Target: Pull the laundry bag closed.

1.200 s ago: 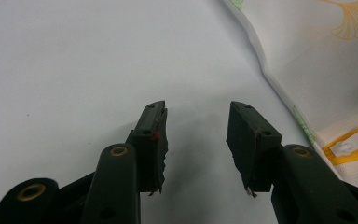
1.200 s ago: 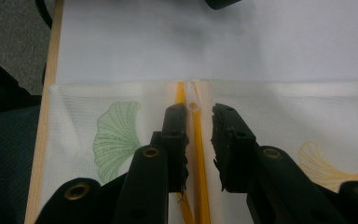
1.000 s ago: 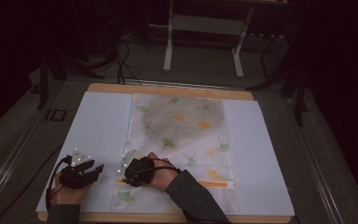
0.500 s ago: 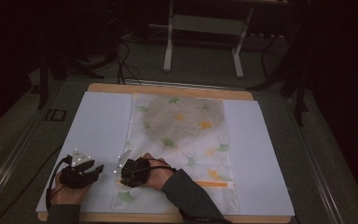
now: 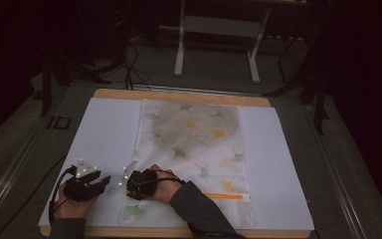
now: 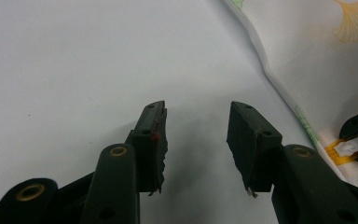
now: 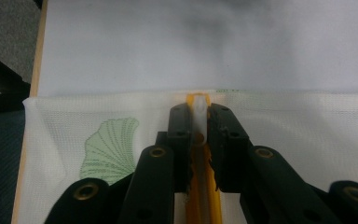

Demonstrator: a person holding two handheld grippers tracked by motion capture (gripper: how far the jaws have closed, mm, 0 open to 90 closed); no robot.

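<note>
Right gripper (image 7: 199,140): jaws have just been closing, now clamped on the white zipper pull (image 7: 198,112) of the orange zipper (image 7: 200,196).
Mesh bag: white mesh laundry bag printed with ginkgo leaves (image 5: 199,149), flat mid-table, zipper end nearest the person.
Left gripper (image 6: 196,140): jaws apart, nothing between, just left of the bag's edge.
High view: both hands low left.
Surface: white sheet (image 5: 109,129) on wooden tabletop (image 5: 179,94).
Room: dark, metal stand (image 5: 219,30) behind.
</note>
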